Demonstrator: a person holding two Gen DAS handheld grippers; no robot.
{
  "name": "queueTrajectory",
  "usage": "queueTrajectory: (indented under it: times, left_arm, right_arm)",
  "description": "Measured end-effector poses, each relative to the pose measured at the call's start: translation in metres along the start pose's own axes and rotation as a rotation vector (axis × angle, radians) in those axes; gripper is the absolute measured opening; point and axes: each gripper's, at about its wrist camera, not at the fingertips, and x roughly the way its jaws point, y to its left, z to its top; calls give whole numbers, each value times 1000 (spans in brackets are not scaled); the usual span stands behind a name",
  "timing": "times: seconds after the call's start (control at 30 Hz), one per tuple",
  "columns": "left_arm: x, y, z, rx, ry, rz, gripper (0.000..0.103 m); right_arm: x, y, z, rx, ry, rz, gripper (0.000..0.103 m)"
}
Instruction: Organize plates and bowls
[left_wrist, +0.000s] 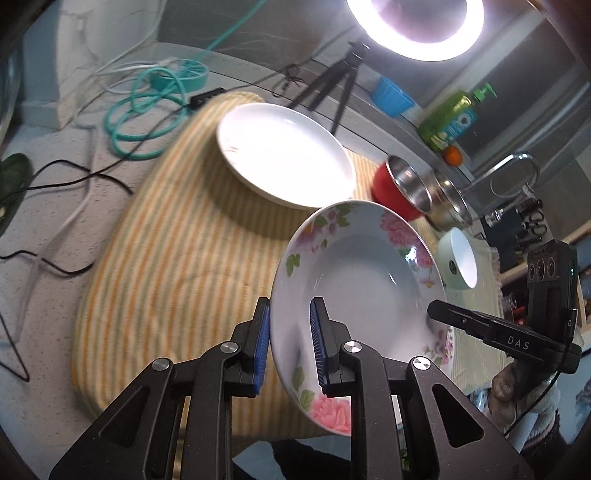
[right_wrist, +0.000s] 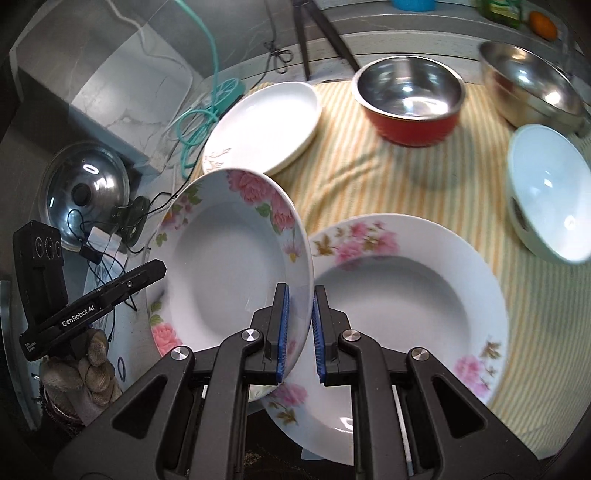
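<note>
Striped cloth (left_wrist: 177, 236) covers my speckled tabletop (left_wrist: 48, 192). Both grippers' fingers clamp one floral plate (right_wrist: 229, 258) by opposite rims, tilted above a second floral plate (right_wrist: 406, 280).

Close wrist views, angled down, sharing floral plate (left_wrist: 354, 258)

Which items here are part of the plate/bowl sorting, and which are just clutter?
Job:
lifted floral plate, pinched at opposite rims by left gripper and right gripper
second floral plate
white plate
red bowl
steel bowl
white bowl

Clutter:
pot lid
teal cable
soap bottle
ring light
</note>
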Motion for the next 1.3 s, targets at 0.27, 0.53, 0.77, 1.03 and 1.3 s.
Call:
queueTrajectory:
  times: [0.27,0.53,0.77,1.03,1.3]
  left_arm:
    - [21,-36,-3,93,61,-47,19]
    - [45,-66,-10,160,122,-71,19]
    - [58,-81,-16,194,159,-80,19]
    - [63,-87,-19,214,175,-70,19]
    - [65,-88,-21,234,177,-36,19]
  right_arm:
    - [-18,-38,-19,87,-14,-51,13]
    - [-29,-69,-37,152,-23,-101,13]
    - [-32,-87,-46,185,-17,-125,13]
    - [-29,-92,-52,177,2,-155,14]
    - [-25,-84,-49,130,6,-202,15]
